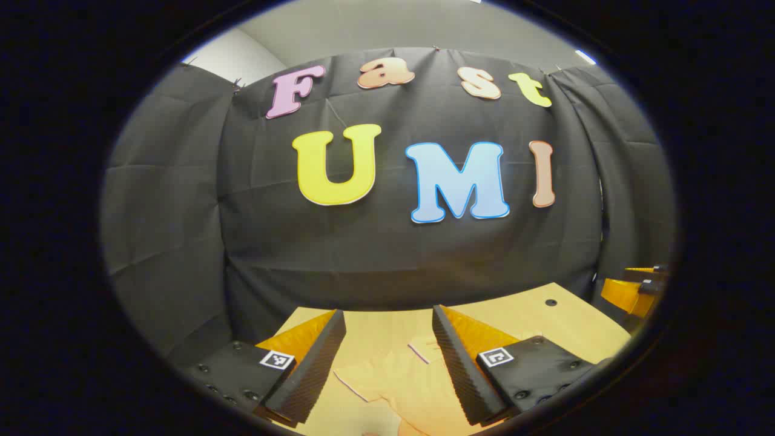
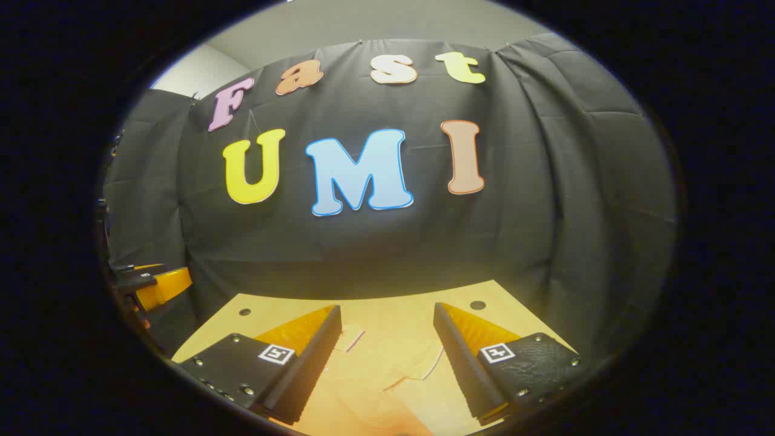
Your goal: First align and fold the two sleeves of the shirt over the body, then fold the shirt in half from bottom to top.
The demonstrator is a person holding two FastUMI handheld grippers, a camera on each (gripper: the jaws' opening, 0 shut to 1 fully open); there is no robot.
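Left gripper [image 1: 389, 339]: fingers spread wide, nothing between them, held above the worktop [image 1: 563, 324]. Each finger base carries a small square black-and-white marker; the pattern is not legible as writing.

Right gripper [image 2: 387, 336]: fingers likewise spread wide apart and empty, above the worktop [image 2: 399, 306]; same kind of square marker on each finger base. It also appears at the far right edge of the left gripper view.

Shirt [image 1: 393, 378]: pale, close in tone to the worktop, lying flat on it below and between the left gripper's fingers; light edging marks its outline. In the right gripper view the shirt [image 2: 387, 375] lies below and between that gripper's fingers. No brand or label can be read on it.

Worktop: light wood, small dark round holes near its far corners.
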